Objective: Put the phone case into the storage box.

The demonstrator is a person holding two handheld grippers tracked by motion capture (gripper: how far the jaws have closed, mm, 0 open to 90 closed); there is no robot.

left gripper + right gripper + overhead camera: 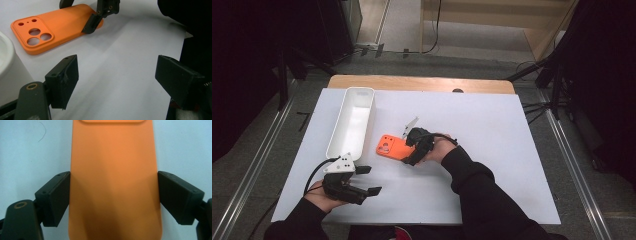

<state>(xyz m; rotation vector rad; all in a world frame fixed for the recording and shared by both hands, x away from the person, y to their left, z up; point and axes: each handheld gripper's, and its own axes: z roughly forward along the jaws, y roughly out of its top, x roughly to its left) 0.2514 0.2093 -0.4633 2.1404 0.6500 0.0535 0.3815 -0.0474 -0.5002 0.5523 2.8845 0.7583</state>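
An orange phone case (389,146) lies flat near the middle of the white sheet, camera cut-outs toward the tray. My right gripper (408,149) comes at it from the right. In the right gripper view the case (113,182) runs up between the two black pads (56,197), which meet its long edges on both sides; the gripper (113,195) is shut on it. My left gripper (371,180) rests in a hand near the front left, jaws wide and empty. The left gripper view has it (117,77) open over bare sheet, the case (57,27) farther off.
A long white tray (354,95) stands at the left, reaching to the sheet's far edge; its corner (5,57) sits close beside my left jaw. The white sheet (492,150) covers a wooden table (422,82). Black stands flank the table.
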